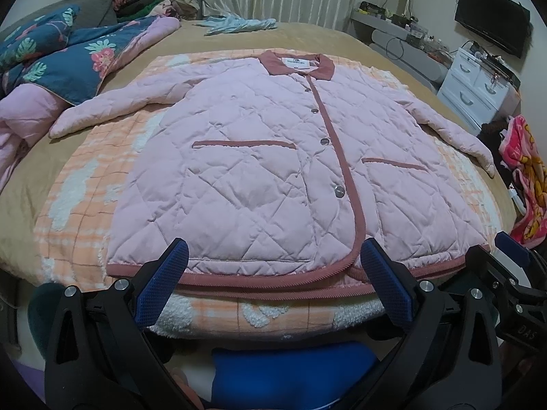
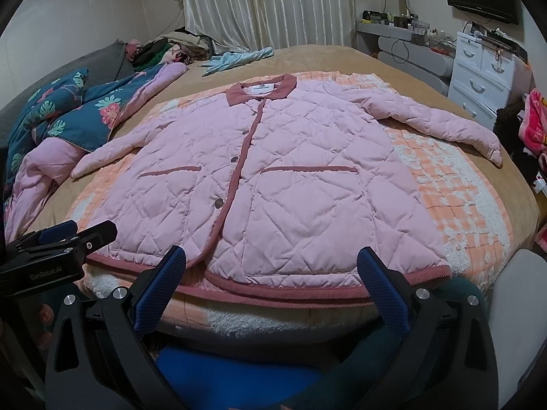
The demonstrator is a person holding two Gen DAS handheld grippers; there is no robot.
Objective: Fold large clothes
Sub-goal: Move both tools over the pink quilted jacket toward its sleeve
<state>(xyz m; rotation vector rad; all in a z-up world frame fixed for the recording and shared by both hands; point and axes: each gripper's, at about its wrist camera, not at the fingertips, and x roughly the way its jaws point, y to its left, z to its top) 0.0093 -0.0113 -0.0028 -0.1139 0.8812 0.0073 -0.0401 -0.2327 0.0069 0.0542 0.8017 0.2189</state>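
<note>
A pink quilted jacket (image 1: 266, 157) (image 2: 290, 177) with a dark-rose collar and trim lies flat and buttoned on an orange checked blanket (image 1: 78, 188) (image 2: 454, 184), both sleeves spread outward. My left gripper (image 1: 273, 256) hovers open just in front of the jacket's hem near the button placket, blue pads wide apart with nothing between them. My right gripper (image 2: 271, 259) is open too, in front of the hem's right half. Each gripper shows at the edge of the other's view.
A blue floral quilt (image 1: 65, 58) (image 2: 68, 109) and pink bedding are bunched on the bed's left. A pale blue garment (image 1: 236, 24) lies at the far edge. White drawers (image 1: 478, 85) (image 2: 485, 68) and a cluttered shelf stand right, with a black screen above.
</note>
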